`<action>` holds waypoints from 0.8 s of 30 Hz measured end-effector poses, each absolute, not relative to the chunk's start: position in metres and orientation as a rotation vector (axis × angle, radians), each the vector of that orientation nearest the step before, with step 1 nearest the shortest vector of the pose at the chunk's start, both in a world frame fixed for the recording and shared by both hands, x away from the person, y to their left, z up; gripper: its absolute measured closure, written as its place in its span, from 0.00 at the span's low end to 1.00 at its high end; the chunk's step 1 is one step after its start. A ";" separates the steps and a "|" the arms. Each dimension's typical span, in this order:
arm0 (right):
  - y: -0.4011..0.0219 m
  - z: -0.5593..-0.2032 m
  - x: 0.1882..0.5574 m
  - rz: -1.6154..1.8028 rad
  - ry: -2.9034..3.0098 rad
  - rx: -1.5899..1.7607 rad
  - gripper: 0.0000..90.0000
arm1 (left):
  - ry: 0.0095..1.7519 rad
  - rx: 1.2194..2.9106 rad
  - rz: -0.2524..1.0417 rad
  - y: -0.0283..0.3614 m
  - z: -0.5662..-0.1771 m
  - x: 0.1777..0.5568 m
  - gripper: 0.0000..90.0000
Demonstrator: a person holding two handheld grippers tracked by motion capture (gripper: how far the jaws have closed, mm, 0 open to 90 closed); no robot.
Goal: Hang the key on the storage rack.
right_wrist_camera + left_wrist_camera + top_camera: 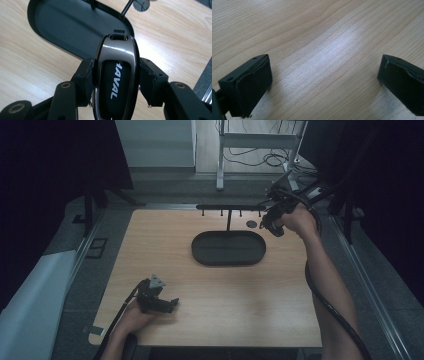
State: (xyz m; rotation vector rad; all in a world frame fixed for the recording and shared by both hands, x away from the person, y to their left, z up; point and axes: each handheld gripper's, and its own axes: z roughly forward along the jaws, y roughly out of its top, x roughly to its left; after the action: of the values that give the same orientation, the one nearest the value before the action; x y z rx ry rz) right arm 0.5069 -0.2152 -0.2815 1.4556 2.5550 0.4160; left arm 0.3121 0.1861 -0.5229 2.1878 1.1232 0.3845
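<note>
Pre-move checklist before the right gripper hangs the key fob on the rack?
1. Grip: right gripper shut on the key fob, pads on both sides. Ok.
2. Fob loop faces away from the jaws, free to hook. Ok.
3. Hook rack upright behind the tray; its pegs look bare. Ok.
4. Loop lined up with a peg: cannot tell, the gripper hides that end of the bar in the high view.
5. Left gripper open, on the table near the front edge, out of the way. Ok.
</note>
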 end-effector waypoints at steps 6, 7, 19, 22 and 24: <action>-0.210 -0.267 0.516 0.429 2.525 1.465 0.53 | 1.125 2.186 0.383 0.186 -0.523 0.312 0.00; -0.209 -0.265 0.517 0.428 2.522 1.466 0.53 | 1.125 2.186 0.383 0.186 -0.523 0.312 0.00; -0.205 -0.263 0.532 0.441 2.483 1.481 0.54 | 1.123 2.188 0.385 0.186 -0.523 0.312 0.00; -0.211 -0.263 0.536 0.447 2.439 1.502 0.53 | 1.123 2.188 0.385 0.186 -0.523 0.312 0.00; -0.215 -0.266 0.538 0.438 2.416 1.504 0.53 | 1.123 2.188 0.385 0.186 -0.523 0.312 0.00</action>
State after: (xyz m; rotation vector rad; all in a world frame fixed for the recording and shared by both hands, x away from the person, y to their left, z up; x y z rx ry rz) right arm 0.5377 -0.2153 -0.2660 1.5044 2.4158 0.4380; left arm 0.3121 0.1861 -0.5229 2.1881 1.1226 0.3847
